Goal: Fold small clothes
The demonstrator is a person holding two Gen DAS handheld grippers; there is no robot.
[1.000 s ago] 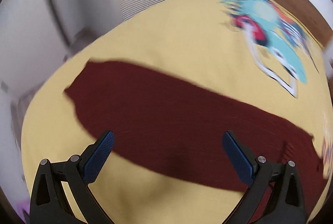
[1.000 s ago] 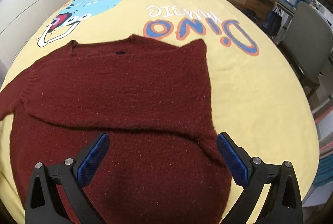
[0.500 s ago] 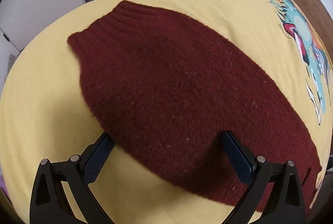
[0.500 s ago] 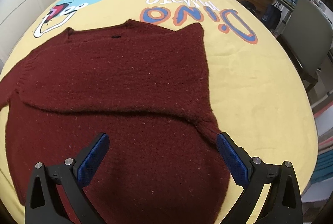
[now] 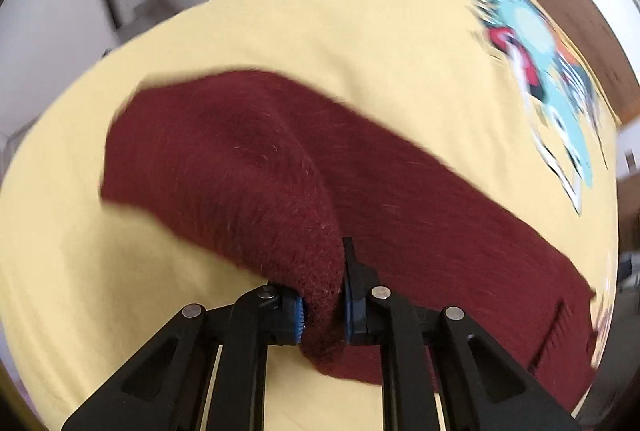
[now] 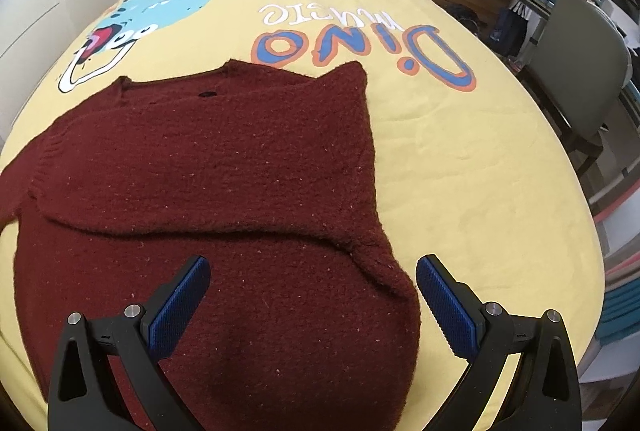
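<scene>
Your left gripper [image 5: 322,305] was clamped on a bunched ridge of the maroon sweater [image 6: 208,191]; your right gripper [image 6: 312,305] hung wide open above its near hem. The knit looked soft and floppy, sagging between holds. The yellow bedspread [image 6: 460,159] offered clear room to the right.

**Left gripper pinched the sweater sleeve**

The left gripper [image 5: 322,305] was clamped on a raised fold of the dark red sweater [image 5: 420,215], its blue pads [image 5: 349,305] pressing the knit from both sides. The sweater lay across a yellow bedspread [image 5: 340,31] printed with a teal cartoon dinosaur [image 5: 536,43]. The picture was blurred.
</scene>
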